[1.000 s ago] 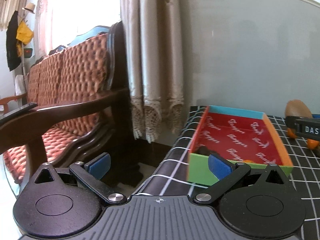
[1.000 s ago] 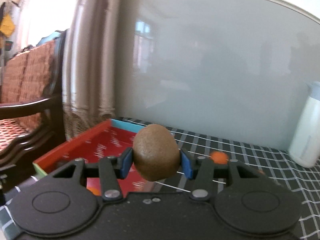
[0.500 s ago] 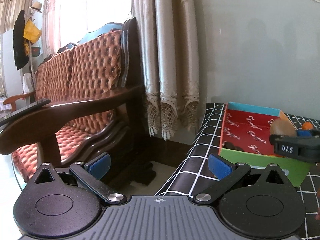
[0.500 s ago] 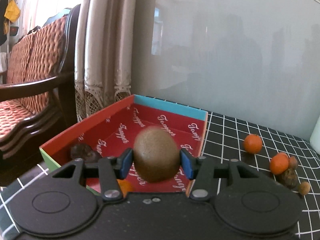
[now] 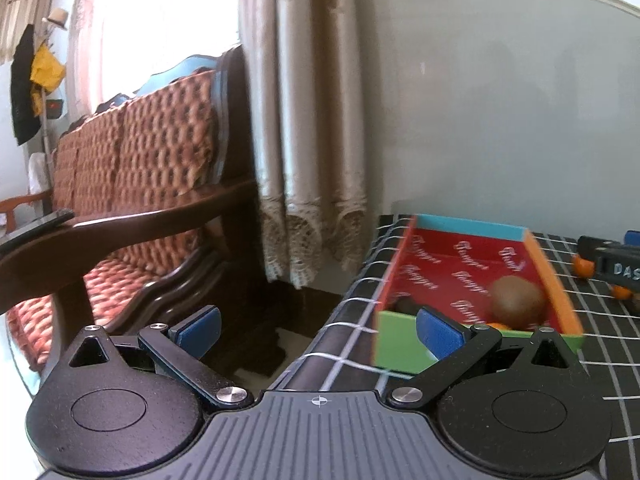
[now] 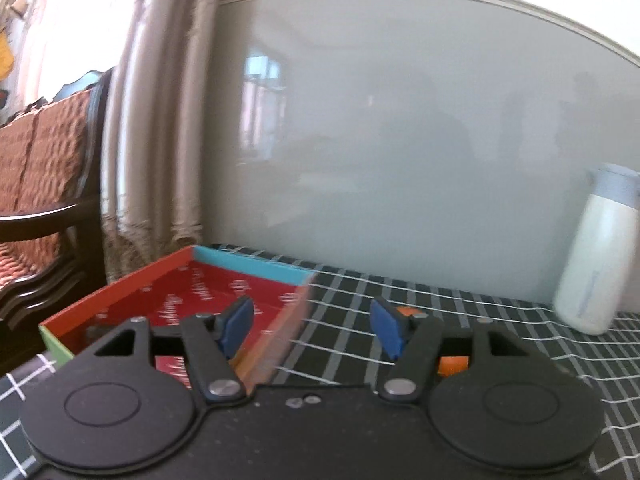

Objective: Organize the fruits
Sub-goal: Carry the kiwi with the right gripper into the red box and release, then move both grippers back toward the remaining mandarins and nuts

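A brown kiwi lies inside the red-lined box on the checked tablecloth, beside a dark fruit and an orange one at its near wall. My left gripper hangs open and empty off the table's left corner, its right pad in front of the box's green wall. My right gripper has its jaws opening with nothing between them, just right of the box; its tip shows at the left wrist view's right edge. Orange fruits lie behind its right finger.
A white bottle stands at the back right against the grey wall. A curtain and a wooden bench with a patterned cushion stand left of the table. More orange fruits lie right of the box.
The right gripper let go of the kiwi, which now lies in the box, and drew back to the right. The left wrist view swung right toward the box again.
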`<action>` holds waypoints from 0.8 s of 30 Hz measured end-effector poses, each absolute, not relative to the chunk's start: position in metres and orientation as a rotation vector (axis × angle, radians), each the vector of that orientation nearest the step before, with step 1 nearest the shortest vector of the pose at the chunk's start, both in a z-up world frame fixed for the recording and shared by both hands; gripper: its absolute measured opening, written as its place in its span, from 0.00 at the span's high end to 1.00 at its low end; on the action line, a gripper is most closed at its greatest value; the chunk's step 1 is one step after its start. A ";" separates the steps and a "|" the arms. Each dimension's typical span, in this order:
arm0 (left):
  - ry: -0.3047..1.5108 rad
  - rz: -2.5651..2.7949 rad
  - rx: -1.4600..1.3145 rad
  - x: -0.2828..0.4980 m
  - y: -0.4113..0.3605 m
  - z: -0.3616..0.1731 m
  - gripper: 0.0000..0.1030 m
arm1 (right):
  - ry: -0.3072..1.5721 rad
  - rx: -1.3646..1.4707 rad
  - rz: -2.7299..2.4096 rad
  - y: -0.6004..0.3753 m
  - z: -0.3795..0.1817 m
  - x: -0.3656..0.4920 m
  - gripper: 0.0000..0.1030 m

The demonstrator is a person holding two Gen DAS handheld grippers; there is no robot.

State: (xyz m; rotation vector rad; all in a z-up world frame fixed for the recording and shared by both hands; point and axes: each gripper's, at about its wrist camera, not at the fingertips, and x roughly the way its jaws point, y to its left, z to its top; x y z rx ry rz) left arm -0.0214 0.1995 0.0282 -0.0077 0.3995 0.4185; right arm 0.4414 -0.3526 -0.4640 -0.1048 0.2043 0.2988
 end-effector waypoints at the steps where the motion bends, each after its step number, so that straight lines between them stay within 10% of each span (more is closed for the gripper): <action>1: 0.398 0.408 -0.004 -0.020 0.193 0.029 0.00 | 0.205 -0.101 0.286 -0.361 -0.464 0.441 0.38; 24: 0.377 0.142 0.110 0.033 0.028 0.033 0.00 | 0.239 -0.044 0.022 -0.535 -0.475 0.441 0.39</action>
